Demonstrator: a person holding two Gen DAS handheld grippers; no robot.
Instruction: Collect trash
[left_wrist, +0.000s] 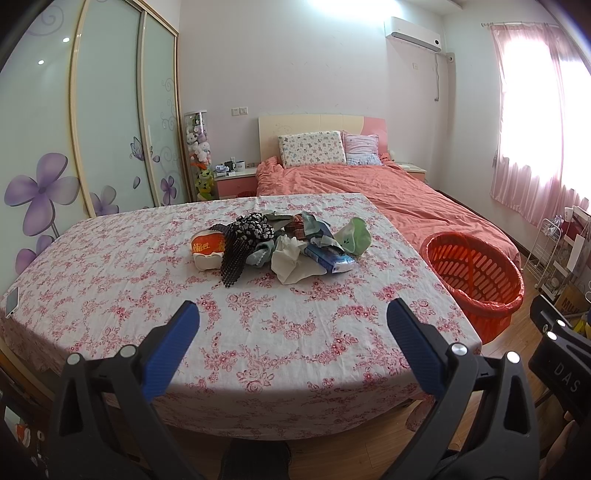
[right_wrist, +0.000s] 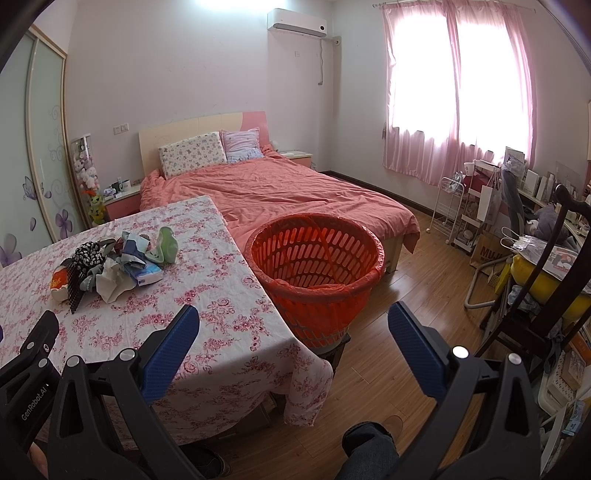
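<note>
Trash (left_wrist: 280, 242) lies heaped mid-surface (left_wrist: 110, 280), left of the orange basket (right_wrist: 317, 266), so with your left claw (left_wrist: 293, 325) and right claw (right_wrist: 293, 328) both spread empty, pinch one loose edge piece first

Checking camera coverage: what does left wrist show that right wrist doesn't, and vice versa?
Left wrist only: a white phone at the table's left edge, and the big purple flower on the wardrobe door.

Right wrist only: the dark wooden chair, the white wire cart, the cluttered desk under the window, and the basket's stool base.

Both: the trash pile on the floral tablecloth, the orange lined basket beside the table, the bed, and each view's own open gripper, left gripper and right gripper.
</note>
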